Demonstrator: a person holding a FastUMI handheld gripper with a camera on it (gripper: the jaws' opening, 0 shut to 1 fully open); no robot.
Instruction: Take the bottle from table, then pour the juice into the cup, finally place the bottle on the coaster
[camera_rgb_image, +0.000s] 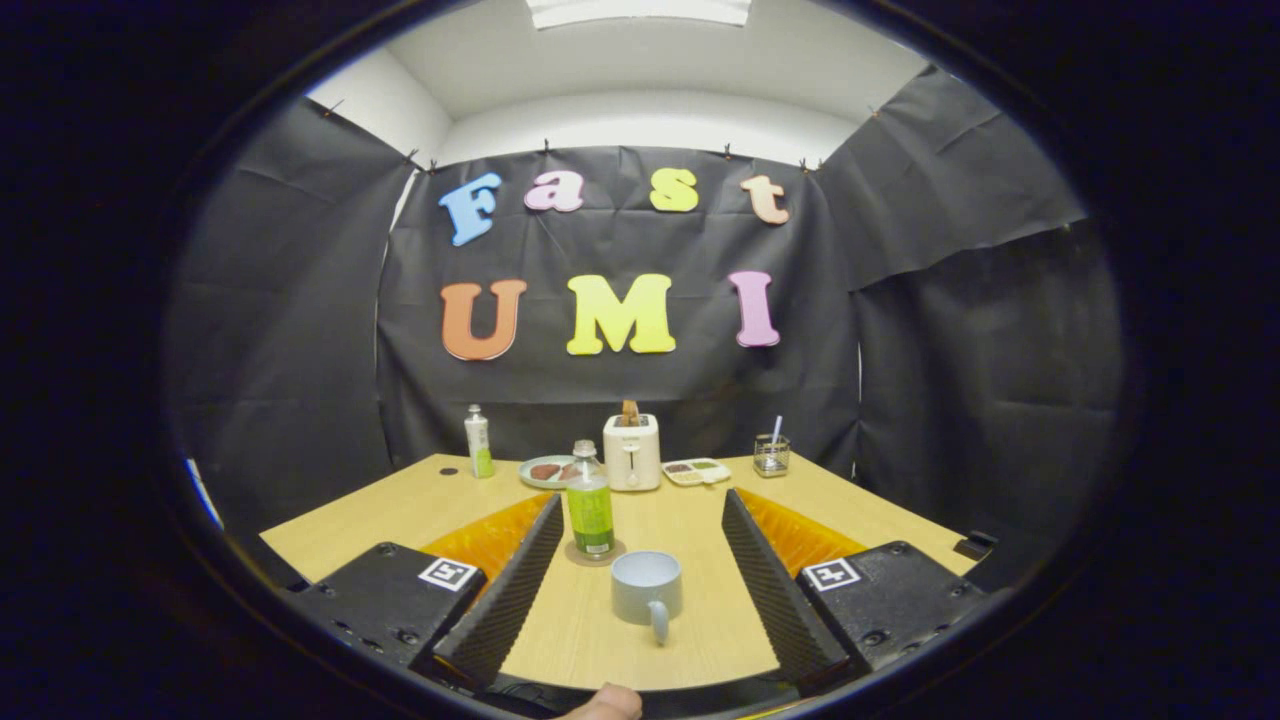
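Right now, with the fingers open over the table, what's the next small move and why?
Probably ease forward and slightly left toward the bottle. The gripper is open and empty, the bottle stands upright on the coaster between the fingers, and the cup sits nearer, so steer left of it.

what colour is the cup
Pale grey-blue cup, between the open tool's fingers; gripper view.

Bottle (590, 500), green juice, capped, is stood upright on round coaster (594, 551). Grey cup (647, 589) is set just nearer, right, handle facing near.
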